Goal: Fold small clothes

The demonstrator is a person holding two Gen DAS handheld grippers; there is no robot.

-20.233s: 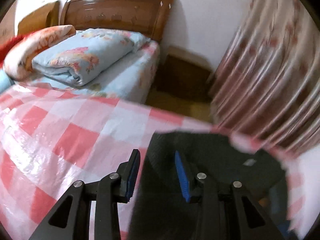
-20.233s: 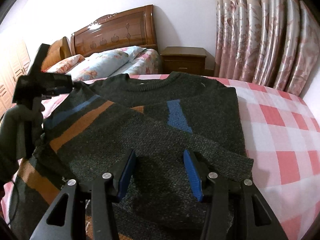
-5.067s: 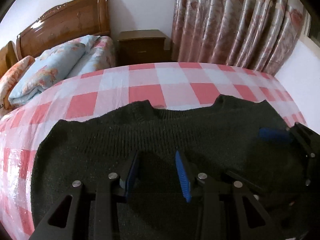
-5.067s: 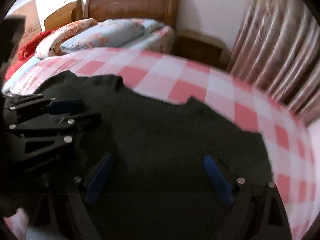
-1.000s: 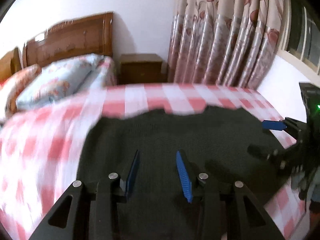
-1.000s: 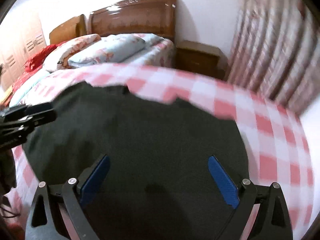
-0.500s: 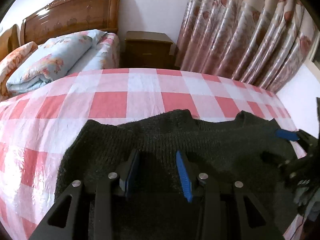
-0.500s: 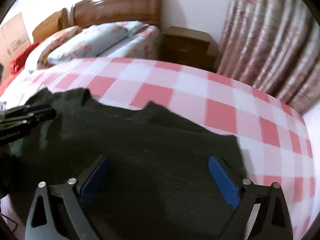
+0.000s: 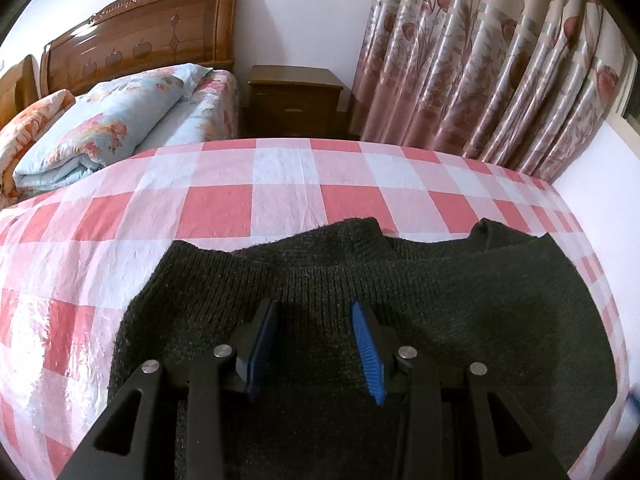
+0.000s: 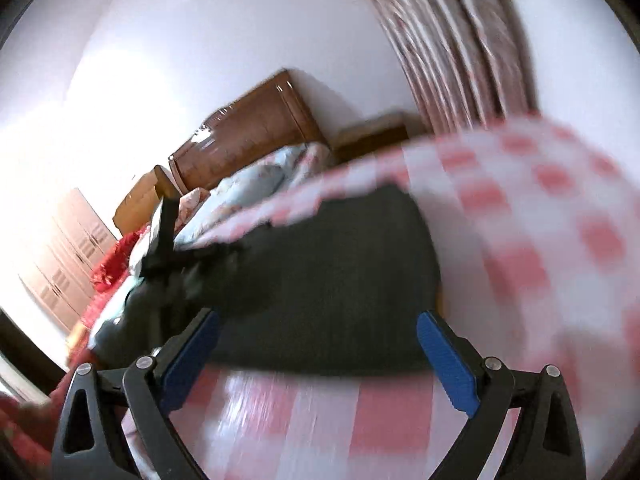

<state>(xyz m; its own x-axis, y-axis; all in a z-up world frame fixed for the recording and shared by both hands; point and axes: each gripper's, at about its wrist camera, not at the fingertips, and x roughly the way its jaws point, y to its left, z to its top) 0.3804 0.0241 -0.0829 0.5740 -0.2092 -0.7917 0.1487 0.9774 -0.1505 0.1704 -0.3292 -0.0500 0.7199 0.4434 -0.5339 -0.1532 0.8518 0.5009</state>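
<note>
Pink-and-white checked bedding [image 9: 280,208] carries the dark knitted sweater [image 9: 460,312], folded flat with its collar toward the far edge. Directly above the sweater's middle, the left gripper [image 9: 316,344] hovers with its blue pads partly apart and nothing pinched. In the blurred, tilted right wrist view, the right gripper [image 10: 316,356] is spread wide and empty just off the sweater's near edge. Behind stand a wooden headboard [image 9: 140,52], a nightstand [image 9: 294,98] and floral curtains [image 9: 480,64].

Sweater [image 9: 400,300] flat on tablecloth [image 9: 240,208]; bed [image 9: 120,120] behind left, nightstand [image 9: 296,96] behind ctr, curtains [image 9: 480,60] right.
</note>
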